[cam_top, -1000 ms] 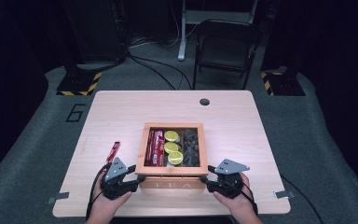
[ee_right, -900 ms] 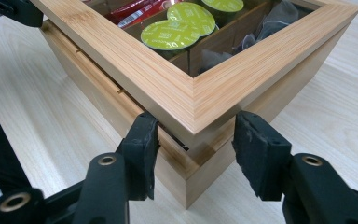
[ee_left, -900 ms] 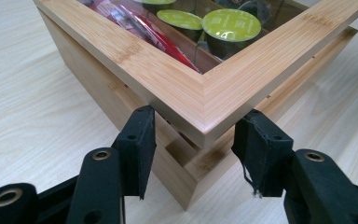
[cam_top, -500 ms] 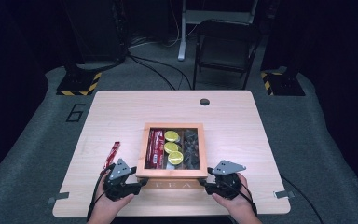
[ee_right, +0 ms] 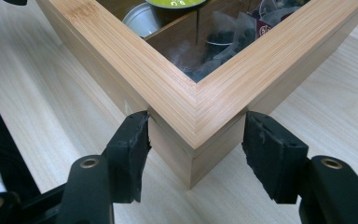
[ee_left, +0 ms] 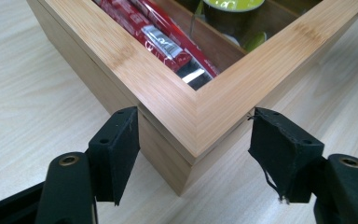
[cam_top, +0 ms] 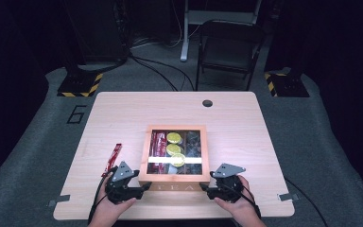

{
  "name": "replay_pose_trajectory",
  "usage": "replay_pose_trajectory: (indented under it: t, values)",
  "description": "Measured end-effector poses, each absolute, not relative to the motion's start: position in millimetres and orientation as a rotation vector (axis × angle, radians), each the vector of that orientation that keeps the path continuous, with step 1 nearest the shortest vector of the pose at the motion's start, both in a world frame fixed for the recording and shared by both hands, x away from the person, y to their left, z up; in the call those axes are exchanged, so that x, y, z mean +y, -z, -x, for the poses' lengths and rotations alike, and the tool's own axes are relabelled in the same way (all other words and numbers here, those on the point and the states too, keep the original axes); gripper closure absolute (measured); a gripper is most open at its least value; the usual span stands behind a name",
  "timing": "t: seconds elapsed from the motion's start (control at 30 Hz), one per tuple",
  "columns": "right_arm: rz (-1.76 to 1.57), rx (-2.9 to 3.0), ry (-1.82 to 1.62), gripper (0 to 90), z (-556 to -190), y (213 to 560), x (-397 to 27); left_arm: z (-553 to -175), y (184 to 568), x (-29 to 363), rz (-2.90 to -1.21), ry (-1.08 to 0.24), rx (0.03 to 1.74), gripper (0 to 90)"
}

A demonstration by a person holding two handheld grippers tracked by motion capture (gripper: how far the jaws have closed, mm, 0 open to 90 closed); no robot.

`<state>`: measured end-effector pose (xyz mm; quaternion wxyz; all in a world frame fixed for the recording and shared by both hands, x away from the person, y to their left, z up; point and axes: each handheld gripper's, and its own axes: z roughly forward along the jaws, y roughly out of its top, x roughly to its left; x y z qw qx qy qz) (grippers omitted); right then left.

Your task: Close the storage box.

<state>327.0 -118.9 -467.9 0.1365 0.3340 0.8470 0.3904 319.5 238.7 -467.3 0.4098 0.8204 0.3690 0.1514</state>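
Note:
A closed wooden tea box (cam_top: 175, 178) with a glass-paned lid sits near the table's front edge. Under the glass lie red packets (cam_top: 158, 144), yellow-green capsules (cam_top: 173, 138) and dark tea bags (cam_top: 193, 144). My left gripper (cam_top: 144, 186) straddles the box's front left corner (ee_left: 193, 140). Its jaws have just been opening, and the pads (ee_left: 116, 154) stand beside the walls without clamping them. My right gripper (cam_top: 207, 189) straddles the front right corner (ee_right: 196, 135) in the same way, its jaws also just opening, pads (ee_right: 272, 158) at the wood.
A loose red sachet (cam_top: 113, 158) lies on the table to the left of the box, just beyond my left gripper. A round cable hole (cam_top: 207, 103) sits near the far edge. A dark chair (cam_top: 229, 52) stands behind the table.
Both hands stay at the box's front corners. My left gripper has crept slightly right toward the box. The box has not moved.

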Motion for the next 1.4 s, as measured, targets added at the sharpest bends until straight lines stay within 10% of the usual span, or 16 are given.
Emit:
replay_pose_trajectory:
  t: [1.4]
  values:
    - [-1.099,2.236,-1.206,40.3,-349.5,454.9,-166.1,-340.7,456.8,288.5,-1.924,-0.489,1.083,35.6]
